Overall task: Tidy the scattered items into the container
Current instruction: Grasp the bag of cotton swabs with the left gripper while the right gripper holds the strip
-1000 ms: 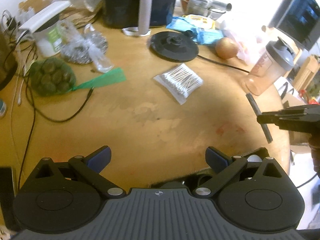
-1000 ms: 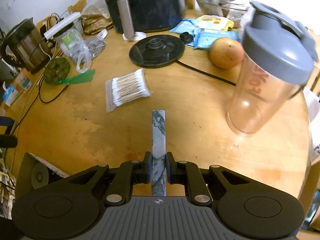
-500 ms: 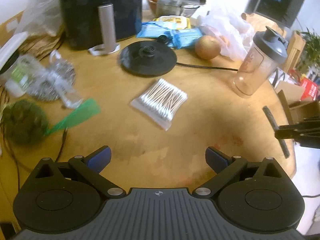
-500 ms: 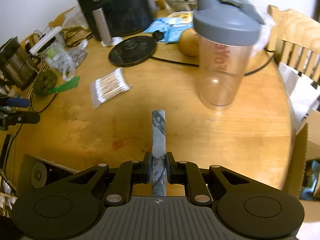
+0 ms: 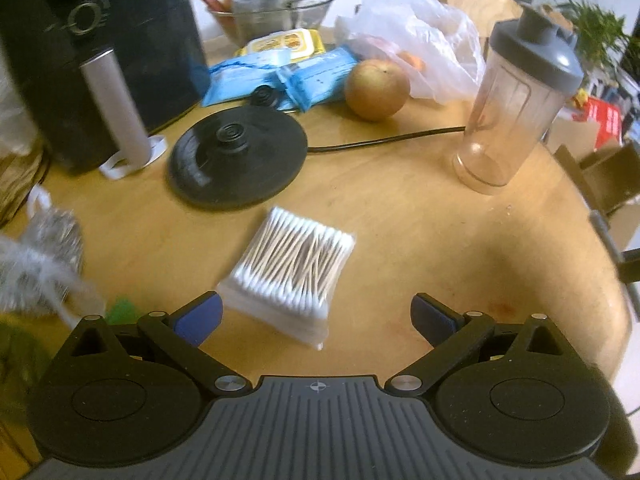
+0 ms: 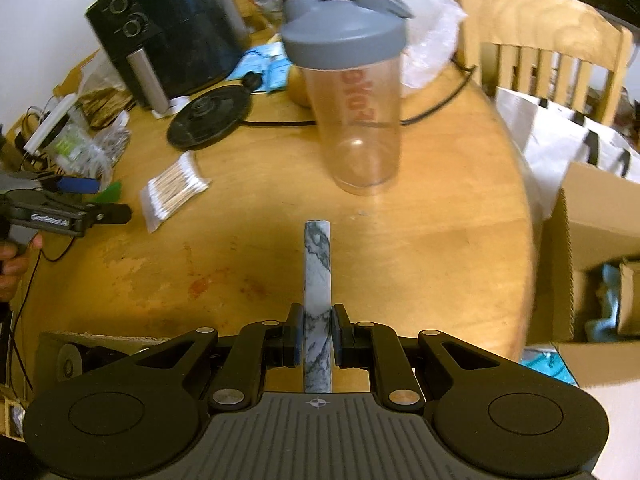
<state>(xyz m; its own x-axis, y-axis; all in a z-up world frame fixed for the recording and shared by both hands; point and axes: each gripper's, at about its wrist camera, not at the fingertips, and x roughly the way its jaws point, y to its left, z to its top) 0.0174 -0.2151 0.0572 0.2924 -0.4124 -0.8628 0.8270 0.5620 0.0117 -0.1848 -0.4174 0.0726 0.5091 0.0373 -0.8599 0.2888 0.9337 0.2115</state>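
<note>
A clear bag of cotton swabs (image 5: 292, 272) lies on the round wooden table (image 5: 420, 232), just ahead of my left gripper (image 5: 318, 316), which stands open with blue pads (image 5: 200, 318) wide apart and nothing between them. In the right wrist view the same cotton swabs (image 6: 172, 190) lie to the left, with the left gripper (image 6: 80, 200) beside them. My right gripper (image 6: 317, 334) is shut on a grey marbled stick (image 6: 317, 276) that points forward above the table. An open cardboard box (image 6: 592, 280) stands off the table's right edge.
A clear shaker bottle (image 6: 352, 92) with a grey lid stands ahead of the stick. A black kettle base (image 5: 238, 160) with cord, a black air fryer (image 5: 92, 48), blue packets (image 5: 280, 76), a round fruit (image 5: 376, 90) and plastic bags crowd the back. A wooden chair (image 6: 544, 56) stands behind.
My left gripper has swung right and dropped toward the cotton swabs, which now lie close in front of it. The right gripper has carried the stick rightward, bringing the box into view.
</note>
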